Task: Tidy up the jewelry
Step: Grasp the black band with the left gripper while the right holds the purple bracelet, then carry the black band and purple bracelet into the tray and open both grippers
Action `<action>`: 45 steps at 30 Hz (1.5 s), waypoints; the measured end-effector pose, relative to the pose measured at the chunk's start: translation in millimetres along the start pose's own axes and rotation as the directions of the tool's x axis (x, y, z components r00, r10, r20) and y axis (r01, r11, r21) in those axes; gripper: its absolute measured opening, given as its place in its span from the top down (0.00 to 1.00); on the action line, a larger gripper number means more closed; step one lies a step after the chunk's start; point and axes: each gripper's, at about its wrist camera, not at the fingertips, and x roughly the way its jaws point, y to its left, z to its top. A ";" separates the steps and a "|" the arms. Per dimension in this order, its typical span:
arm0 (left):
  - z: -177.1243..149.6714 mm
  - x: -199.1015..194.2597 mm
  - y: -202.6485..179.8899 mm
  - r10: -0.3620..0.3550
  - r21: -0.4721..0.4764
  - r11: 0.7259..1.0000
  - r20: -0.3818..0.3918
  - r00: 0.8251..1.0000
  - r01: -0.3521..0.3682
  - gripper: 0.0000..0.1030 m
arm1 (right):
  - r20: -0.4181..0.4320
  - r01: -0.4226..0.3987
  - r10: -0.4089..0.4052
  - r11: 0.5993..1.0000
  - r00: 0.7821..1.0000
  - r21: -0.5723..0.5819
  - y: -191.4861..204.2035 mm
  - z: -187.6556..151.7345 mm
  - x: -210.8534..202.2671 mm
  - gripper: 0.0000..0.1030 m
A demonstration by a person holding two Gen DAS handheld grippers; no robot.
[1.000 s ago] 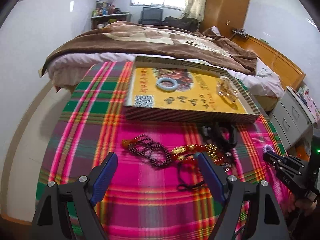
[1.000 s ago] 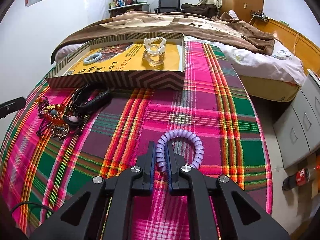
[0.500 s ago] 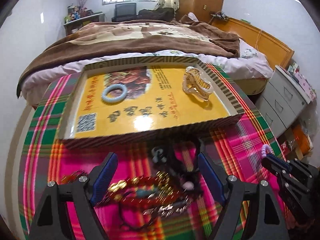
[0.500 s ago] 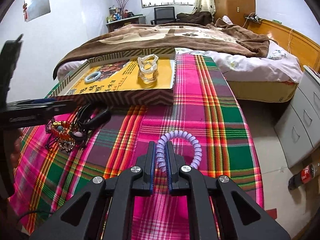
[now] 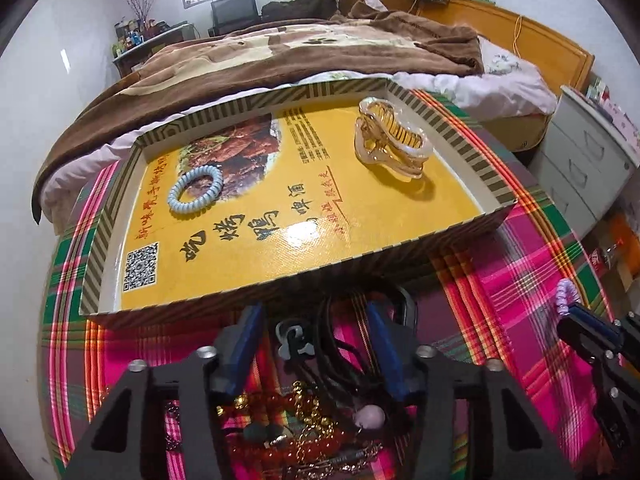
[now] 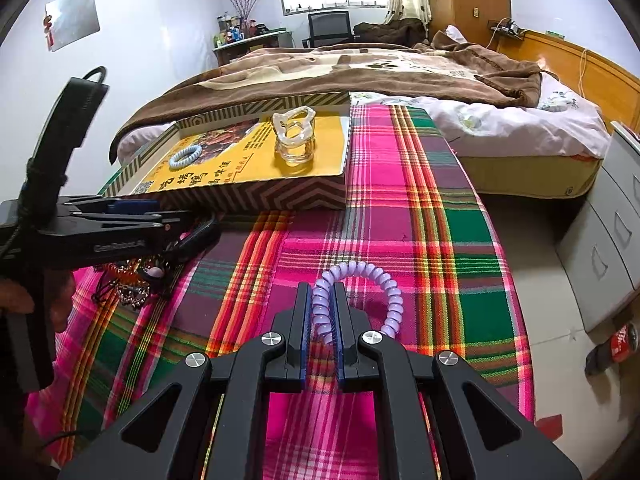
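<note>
A yellow-bottomed box lid [image 5: 456,148] [image 6: 256,196] lies on the plaid cloth and holds a pale blue coil hair tie [image 5: 196,196] [image 6: 185,157] and a clear amber hair claw [image 5: 390,142] [image 6: 294,136]. My left gripper [image 5: 316,344] is open just above a tangled pile of black cords, red beads and gold chain [image 5: 312,408] [image 6: 132,280] in front of the box. It also shows in the right wrist view [image 6: 160,216]. My right gripper [image 6: 323,312] is shut on a lilac coil hair tie [image 6: 360,288] [image 5: 565,295], held above the cloth.
The plaid cloth [image 6: 420,208] covers a low table that ends at a bed with a brown blanket [image 6: 360,68]. A grey drawer unit [image 6: 608,248] and a cola bottle [image 6: 612,346] on the floor stand to the right.
My left gripper has moved forward and down over the tangled pile, close to the box front. My right gripper has lifted and moved forward a little, still holding the lilac hair tie.
</note>
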 end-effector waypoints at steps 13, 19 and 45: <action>-1.5 -0.7 -18.2 0.051 0.095 0.994 0.029 0.998 -0.054 0.91 | 0.001 -0.005 0.005 1.000 1.000 0.005 -0.6 0.0 2.0 0.91; -2.1 -17.2 -17.1 -0.005 0.076 0.997 0.062 0.998 0.000 0.91 | 0.006 -0.001 0.001 1.000 1.000 0.012 -2.2 0.3 -0.2 0.91; 24.1 -84.9 39.0 -0.050 -0.047 0.997 0.204 0.978 0.061 0.91 | 0.150 0.016 -0.003 0.996 0.989 -0.085 25.9 68.7 -37.4 0.91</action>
